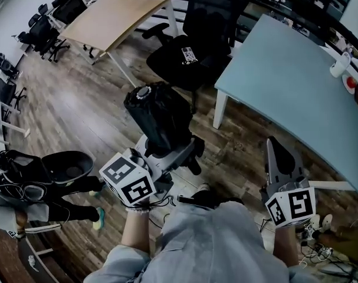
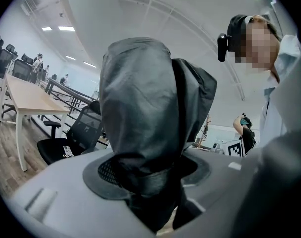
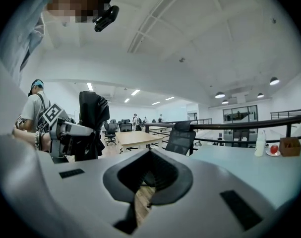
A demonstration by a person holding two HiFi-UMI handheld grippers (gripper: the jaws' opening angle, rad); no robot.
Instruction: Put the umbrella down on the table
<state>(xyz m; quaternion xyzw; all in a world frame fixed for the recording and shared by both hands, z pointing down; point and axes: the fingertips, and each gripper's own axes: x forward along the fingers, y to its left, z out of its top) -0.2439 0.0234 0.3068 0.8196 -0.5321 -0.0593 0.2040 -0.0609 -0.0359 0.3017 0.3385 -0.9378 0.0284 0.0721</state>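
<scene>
A folded black umbrella stands upright over the wooden floor, left of the pale blue table. My left gripper is shut on its lower part. In the left gripper view the umbrella fills the middle, with its bunched fabric pinched between the jaws of the left gripper. My right gripper hangs at the table's near edge, shut and holding nothing. The right gripper view shows its jaws closed together at the right gripper, the umbrella off to the left and the table to the right.
A black office chair stands between the umbrella and the table. A white bottle and a red thing sit at the table's far right. A wooden desk lies further back. Another person is at the left. Cables lie on the floor.
</scene>
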